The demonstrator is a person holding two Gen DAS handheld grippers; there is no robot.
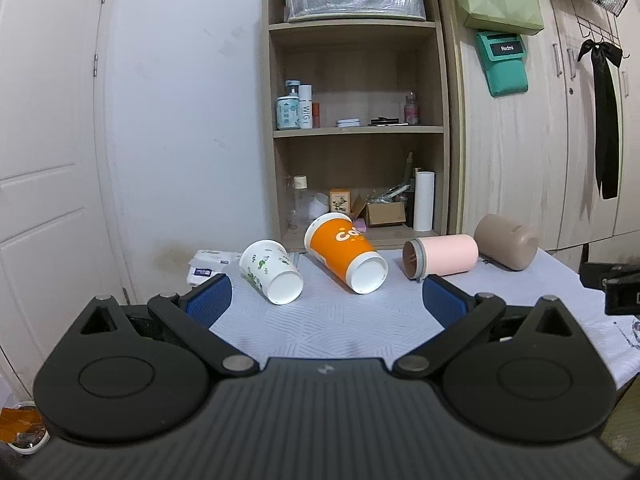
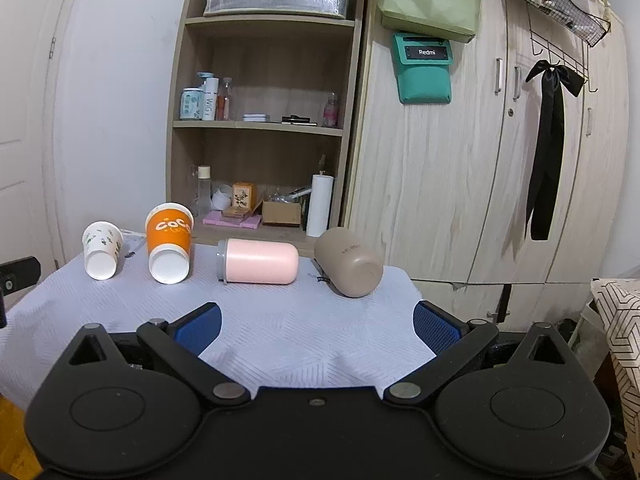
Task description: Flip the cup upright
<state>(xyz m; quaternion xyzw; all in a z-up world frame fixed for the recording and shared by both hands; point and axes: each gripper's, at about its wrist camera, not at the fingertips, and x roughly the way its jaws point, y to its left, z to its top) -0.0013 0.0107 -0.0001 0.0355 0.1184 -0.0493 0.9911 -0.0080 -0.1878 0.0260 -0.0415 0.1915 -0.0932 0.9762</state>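
A table covered in a pale patterned cloth (image 2: 280, 328) is carrying four cups lying on their sides: small white printed paper cup (image 2: 102, 250) far left, orange paper cup (image 2: 169, 240), pink cylindrical tumbler (image 2: 260, 261), beige tumbler (image 2: 349, 262) rightmost. A white packet (image 1: 210, 266) is sitting at the far-left edge.

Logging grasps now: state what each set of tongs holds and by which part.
Nothing is held. The left tongs and right tongs both stand open above the white tablecloth, short of the four cups lying on their sides.
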